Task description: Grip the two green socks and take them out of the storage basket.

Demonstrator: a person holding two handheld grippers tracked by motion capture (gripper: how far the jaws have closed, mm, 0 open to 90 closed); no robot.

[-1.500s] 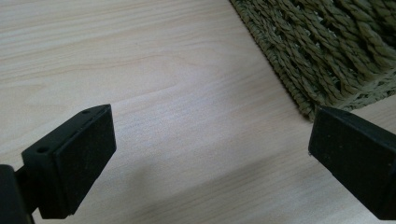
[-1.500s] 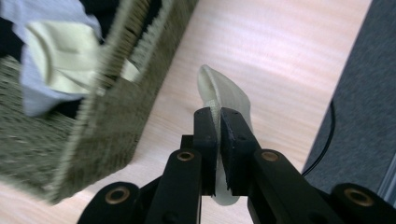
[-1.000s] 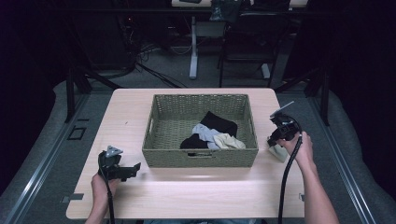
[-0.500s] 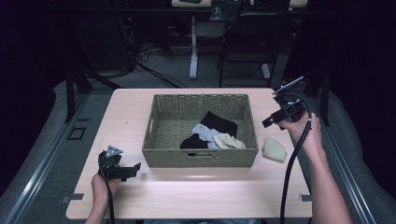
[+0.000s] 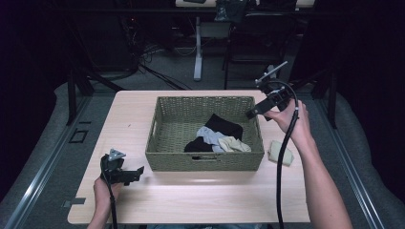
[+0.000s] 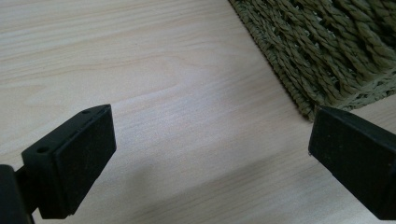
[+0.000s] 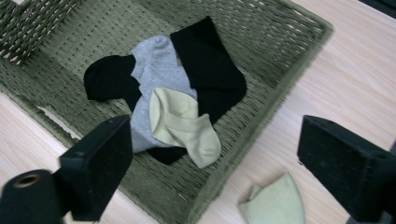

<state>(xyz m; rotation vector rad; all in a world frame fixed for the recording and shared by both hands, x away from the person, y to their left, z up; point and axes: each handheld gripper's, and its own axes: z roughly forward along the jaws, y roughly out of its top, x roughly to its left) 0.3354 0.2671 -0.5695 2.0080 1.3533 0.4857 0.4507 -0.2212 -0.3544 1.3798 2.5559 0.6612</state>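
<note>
While the right gripper (image 5: pixel 252 112) hangs wide open and empty over the basket's (image 5: pixel 205 162) right rim, socks (image 7: pixel 173 93) lie inside — perhaps four. Another pale sock (image 5: pixel 281 152) lies by the table's (image 5: pixel 191 200) right edge; the left gripper (image 5: pixel 138 171) — agape, empty — sits near the front-left corner.

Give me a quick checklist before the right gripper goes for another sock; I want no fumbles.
1. Right gripper open: ok, jaws wide apart.
2. Right gripper empty: ok, nothing between the jaws.
3. Socks reachable: ok, pale yellow sock lies on top of the grey sock in the basket.
4. Loose sock on the table, outside the basket: ok, lying apart from it.
5. Left gripper out of the way: ok, open, near the basket's front left corner.
</note>
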